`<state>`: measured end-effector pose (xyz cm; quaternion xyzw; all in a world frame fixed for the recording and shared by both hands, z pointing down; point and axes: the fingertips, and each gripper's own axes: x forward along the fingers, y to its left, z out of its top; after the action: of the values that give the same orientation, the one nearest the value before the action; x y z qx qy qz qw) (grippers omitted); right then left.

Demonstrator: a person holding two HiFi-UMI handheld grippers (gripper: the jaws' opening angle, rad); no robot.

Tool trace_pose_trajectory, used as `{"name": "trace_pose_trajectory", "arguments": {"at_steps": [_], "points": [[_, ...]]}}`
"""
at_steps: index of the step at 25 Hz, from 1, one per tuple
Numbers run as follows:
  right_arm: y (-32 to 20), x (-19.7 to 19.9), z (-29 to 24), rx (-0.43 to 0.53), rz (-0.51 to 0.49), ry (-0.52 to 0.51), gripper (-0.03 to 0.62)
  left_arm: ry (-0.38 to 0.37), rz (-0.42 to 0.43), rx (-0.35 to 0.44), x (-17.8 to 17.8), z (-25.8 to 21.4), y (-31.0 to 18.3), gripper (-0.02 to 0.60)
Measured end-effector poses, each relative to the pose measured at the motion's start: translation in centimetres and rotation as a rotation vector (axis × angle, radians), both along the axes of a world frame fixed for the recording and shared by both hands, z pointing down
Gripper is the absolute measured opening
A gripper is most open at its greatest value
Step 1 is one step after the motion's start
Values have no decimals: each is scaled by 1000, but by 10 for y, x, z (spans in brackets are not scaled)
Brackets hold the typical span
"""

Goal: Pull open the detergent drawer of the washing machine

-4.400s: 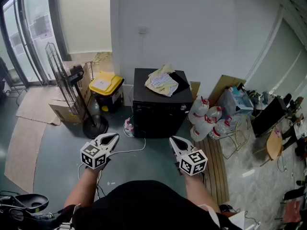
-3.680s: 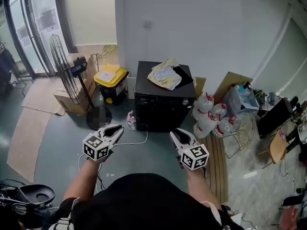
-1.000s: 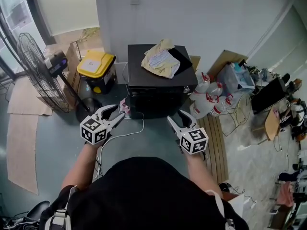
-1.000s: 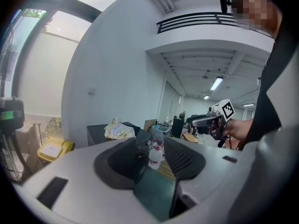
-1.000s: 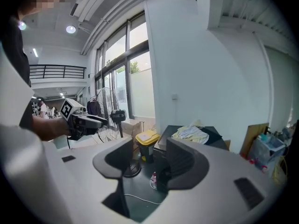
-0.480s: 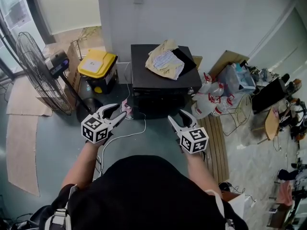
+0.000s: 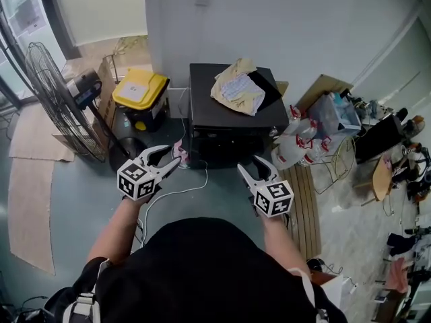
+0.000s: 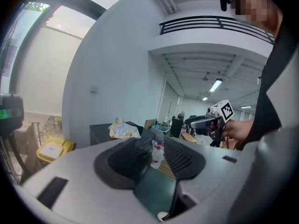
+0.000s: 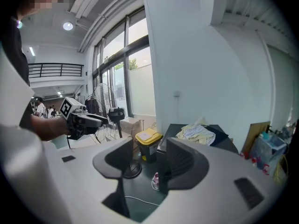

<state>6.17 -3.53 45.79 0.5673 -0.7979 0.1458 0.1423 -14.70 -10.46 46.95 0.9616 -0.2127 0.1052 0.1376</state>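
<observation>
The washing machine (image 7: 232,123) is a black box against the white wall, with a yellowish cloth (image 7: 239,86) and a dark item on its top. I cannot make out its detergent drawer on the dark front. My left gripper (image 7: 170,157) is open and empty, held in the air short of the machine's left front corner. My right gripper (image 7: 250,165) is also open and empty, short of the right front corner. In the left gripper view the machine (image 8: 100,132) shows past the open left gripper (image 8: 152,155). In the right gripper view the machine (image 9: 222,133) lies beyond the open right gripper (image 9: 149,164).
A yellow-lidded bin (image 7: 139,89) and a standing fan (image 7: 54,99) are left of the machine. Several water bottles (image 7: 300,147) and a wire rack stand to its right, beside wooden slats (image 7: 303,214). A white cable (image 7: 172,194) runs over the floor in front.
Over the last seconds the person has stepped closer to the machine, which now sits nearer and more central. Both grippers stay open, held out in the same pose.
</observation>
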Motion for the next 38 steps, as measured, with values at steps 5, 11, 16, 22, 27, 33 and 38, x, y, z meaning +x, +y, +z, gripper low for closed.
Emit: {"name": "trace_pose_trajectory", "arguments": {"at_steps": [5,11,16,22,27,33,38], "points": [[-11,-6,0,2,-7,-8,227,-4,11,-4,1,2,-4,187],[-20,-7,6,-4,-25,-6,227,-4,-4,-7,0,7,-10,187],[-32,-1,9,-1,-35,-10,227,-11,-9,-9,4,10,-15,187],[-50,8,11,-2,-60,-10,227,-19,-31,-19,12,15,-31,187],[-68,27,24,-27,-66,-18,227,-31,-37,-34,28,22,-47,187],[-93,46,41,-56,-85,-25,227,-46,-46,-59,50,32,-67,187],[-112,64,52,-78,-86,-35,227,-56,-47,-81,69,41,-84,187]]}}
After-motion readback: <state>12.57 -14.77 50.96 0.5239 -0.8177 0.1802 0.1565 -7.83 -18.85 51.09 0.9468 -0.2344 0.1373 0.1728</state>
